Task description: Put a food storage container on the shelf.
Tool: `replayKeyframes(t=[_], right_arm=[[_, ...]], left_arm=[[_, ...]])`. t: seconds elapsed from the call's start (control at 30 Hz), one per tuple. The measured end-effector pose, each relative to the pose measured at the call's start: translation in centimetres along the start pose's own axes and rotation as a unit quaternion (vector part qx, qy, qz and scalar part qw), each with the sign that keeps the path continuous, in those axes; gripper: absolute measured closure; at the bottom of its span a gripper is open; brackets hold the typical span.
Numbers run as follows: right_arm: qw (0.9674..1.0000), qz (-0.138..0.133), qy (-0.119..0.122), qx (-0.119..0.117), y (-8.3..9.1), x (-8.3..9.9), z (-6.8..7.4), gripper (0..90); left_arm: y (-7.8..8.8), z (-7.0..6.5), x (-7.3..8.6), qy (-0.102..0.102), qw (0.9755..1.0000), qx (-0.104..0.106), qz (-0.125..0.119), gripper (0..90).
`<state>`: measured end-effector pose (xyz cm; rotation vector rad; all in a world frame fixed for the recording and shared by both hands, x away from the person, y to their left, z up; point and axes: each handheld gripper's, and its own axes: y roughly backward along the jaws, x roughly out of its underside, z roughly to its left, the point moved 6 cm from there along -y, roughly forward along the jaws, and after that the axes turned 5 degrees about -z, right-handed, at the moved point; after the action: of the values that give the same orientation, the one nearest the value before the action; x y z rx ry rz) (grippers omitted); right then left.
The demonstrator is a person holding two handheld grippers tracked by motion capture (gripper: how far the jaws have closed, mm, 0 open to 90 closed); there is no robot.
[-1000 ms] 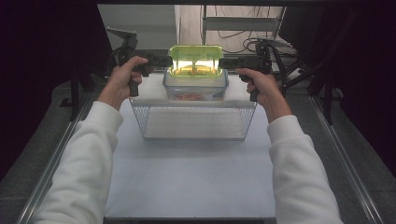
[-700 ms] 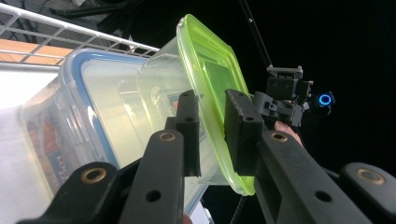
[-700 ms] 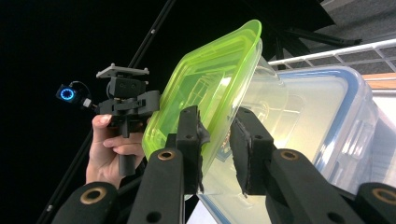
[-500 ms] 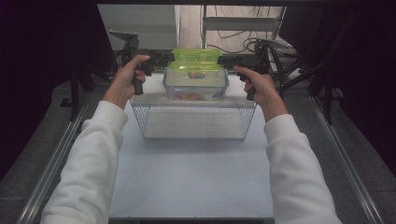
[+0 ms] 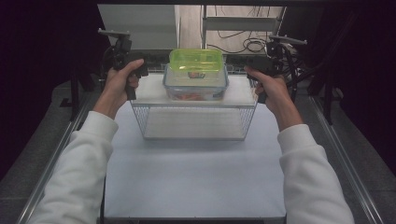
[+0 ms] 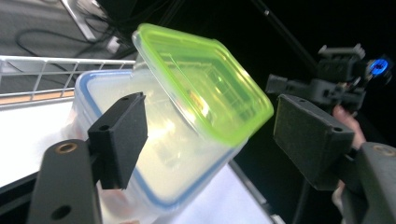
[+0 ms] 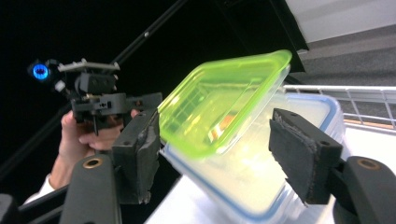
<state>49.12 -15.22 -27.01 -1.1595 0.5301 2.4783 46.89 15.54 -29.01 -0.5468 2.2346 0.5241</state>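
Note:
A small box with a green lid (image 5: 195, 59) sits on top of a larger clear box with a blue-rimmed lid (image 5: 196, 89); something orange shows inside the lower box. Both stand on the white top (image 5: 150, 91) of a wire rack (image 5: 194, 123). My left gripper (image 5: 148, 71) is open just left of the stack, and my right gripper (image 5: 247, 70) is open just right of it. In the left gripper view the green-lidded box (image 6: 205, 84) and blue-rimmed box (image 6: 177, 161) lie beyond my open left gripper (image 6: 210, 135). The right gripper view shows the green-lidded box (image 7: 219, 102) beyond my open right gripper (image 7: 215, 158).
White table surface (image 5: 196, 177) stretches from the rack toward the person. Metal rails (image 5: 343, 154) run along both table sides. Cables (image 5: 243, 44) and dark stands crowd the far edge. Each gripper view shows the opposite gripper (image 6: 341, 79) (image 7: 98, 100) past the boxes.
The green-lidded box came down onto the blue-rimmed box. Both grippers let go of it and drew outward to the sides.

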Motion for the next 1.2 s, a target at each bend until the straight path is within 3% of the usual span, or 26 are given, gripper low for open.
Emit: replayKeyframes(t=[0.1,0.23,0.4,0.57,0.67,0.87,1.03,1.13,1.2], right_arm=[[0.9997,0.004,0.024,-0.002,0.6,0.7,0.6,33.1],[0.9991,0.005,0.039,-0.019,1.4,2.0,1.4,32.3],[0.9971,0.014,0.07,-0.025,2.9,4.6,2.1,32.1],[0.9918,0.045,0.119,-0.003,4.5,8.1,2.3,31.7],[0.9895,0.055,0.134,0.002,5.4,10.3,2.0,31.7],[0.9825,0.09,0.16,0.032,7.3,16.1,0.1,31.7],[0.9821,0.112,0.144,0.047,8.5,20.8,-2.2,31.7],[0.9795,0.131,0.142,0.058,9.0,23.4,-3.6,31.7],[0.9814,0.13,0.129,0.057,9.1,24.8,-4.3,31.7]], left_arm=[[0.8,-0.7,0.8,-0.008,1.0,0.003,-0.004,22.5],[1.9,-1.6,2.7,-0.033,0.9994,-0.007,-0.006,21.7],[3.4,-2.7,6.4,-0.087,0.9958,-0.026,0.007,21.7],[4.9,-3.2,10.7,-0.108,0.9938,-0.023,0.01,22.0],[5.6,-3.2,13.7,-0.118,0.9924,-0.027,0.025,22.2],[6.1,-1.4,20.0,-0.135,0.9859,-0.07,0.07,22.5],[5.8,1.5,24.9,-0.116,0.9825,-0.096,0.11,22.5],[5.6,3.1,27.3,-0.107,0.9782,-0.114,0.136,22.7],[5.5,3.9,28.7,-0.104,0.975,-0.123,0.153,22.7]])
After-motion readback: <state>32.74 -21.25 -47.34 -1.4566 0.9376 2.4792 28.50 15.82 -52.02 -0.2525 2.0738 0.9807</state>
